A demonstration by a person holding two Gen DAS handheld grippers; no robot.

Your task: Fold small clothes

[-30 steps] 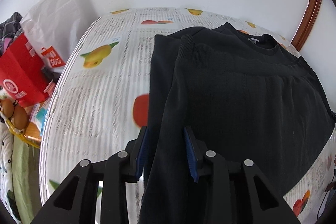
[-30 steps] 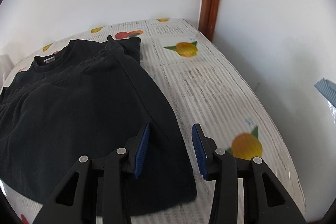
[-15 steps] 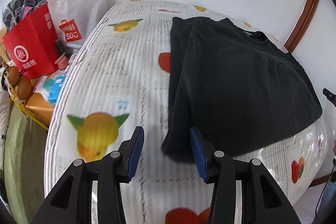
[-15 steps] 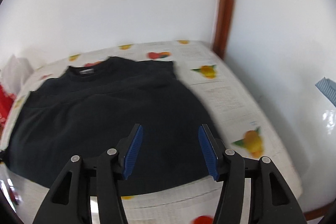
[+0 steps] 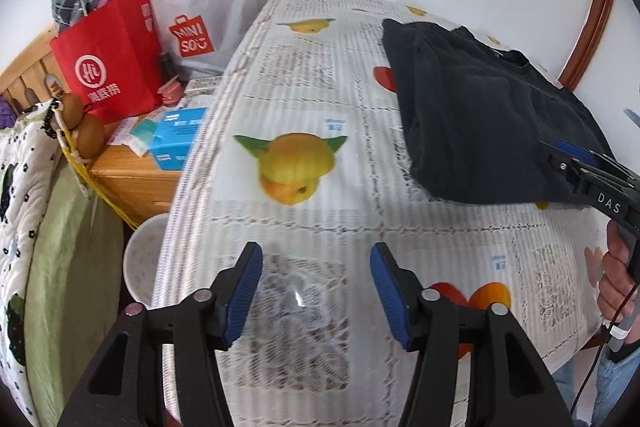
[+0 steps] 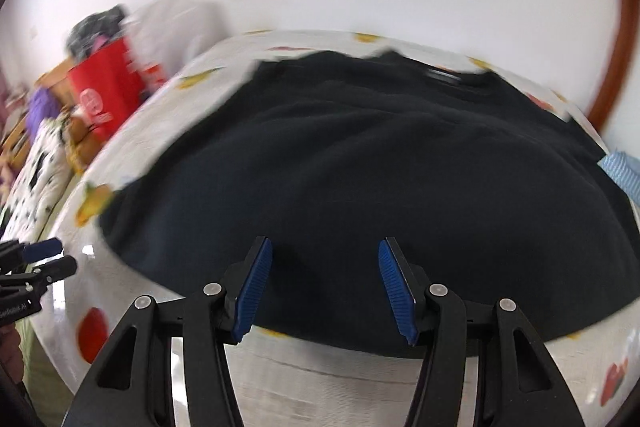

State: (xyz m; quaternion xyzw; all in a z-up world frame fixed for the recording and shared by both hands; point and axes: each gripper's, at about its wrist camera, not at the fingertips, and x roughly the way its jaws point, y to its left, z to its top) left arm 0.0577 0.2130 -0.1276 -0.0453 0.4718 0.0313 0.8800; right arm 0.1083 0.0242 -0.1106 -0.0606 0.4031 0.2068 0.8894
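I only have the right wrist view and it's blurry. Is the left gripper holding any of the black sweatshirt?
Observer: No. The left gripper is open over the bare fruit-print tablecloth, clear of the black sweatshirt. Its jaws have just been opening.
Operator: What's past the table's left edge?
Observer: A blue tissue packet lies on a wooden cabinet, beside a red paper bag.
Operator: Anything lower down there?
Observer: A pale round bowl shows below the cabinet, by the table edge.

Home bedroom: quilted bedding (image 5: 16, 187), shopping bags (image 5: 108, 55), wooden nightstand (image 5: 136, 179).
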